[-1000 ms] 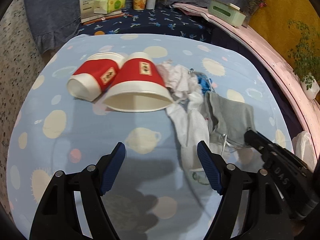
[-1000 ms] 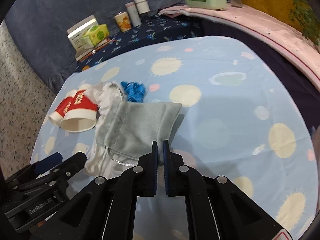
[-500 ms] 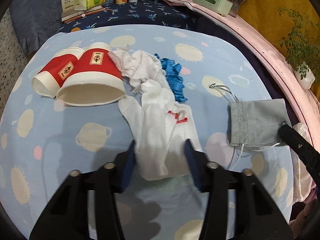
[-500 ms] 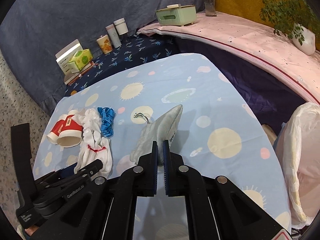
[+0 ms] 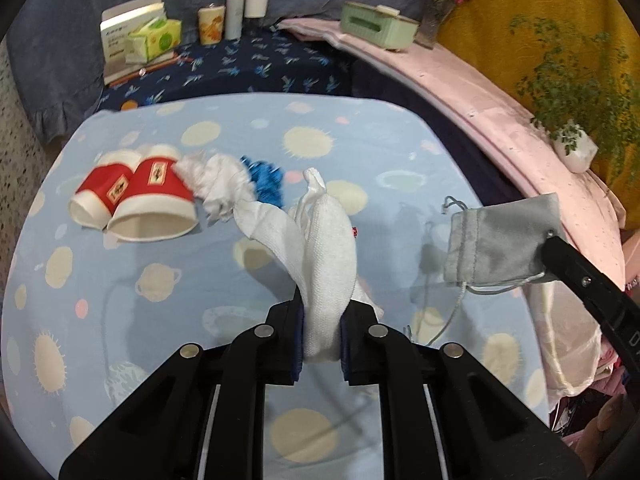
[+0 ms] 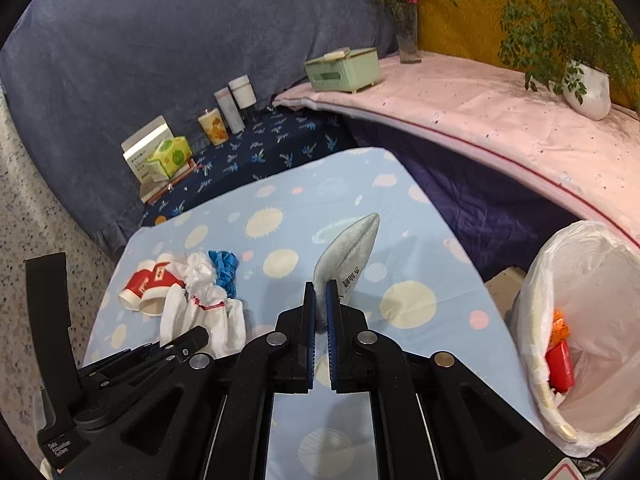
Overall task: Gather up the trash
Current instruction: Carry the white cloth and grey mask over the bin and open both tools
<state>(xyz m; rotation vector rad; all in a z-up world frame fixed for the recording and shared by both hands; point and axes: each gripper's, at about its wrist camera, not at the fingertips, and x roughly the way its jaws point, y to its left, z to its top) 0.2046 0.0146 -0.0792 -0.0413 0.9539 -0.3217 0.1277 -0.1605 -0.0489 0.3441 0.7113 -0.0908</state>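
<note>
Now, left of frame: two red paper cups (image 5: pixel 136 200) lie on the blue tablecloth (image 5: pixel 160 280). Centre: left gripper (image 5: pixel 320 336), jaws just closed, pinches a white sock (image 5: pixel 328 248). Right: right gripper (image 6: pixel 319 312) clamps a grey pouch (image 5: pixel 496 240), lifted.

Black fingers (image 6: pixel 308 320) with blue pads, silver screws.

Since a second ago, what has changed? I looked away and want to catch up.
The left gripper jaws have just been closing and now clamp the white cloth, its near end lifted off the blue tablecloth. The right gripper carried the grey pouch up off the table. The red paper cups and blue scrap stayed put.
</note>
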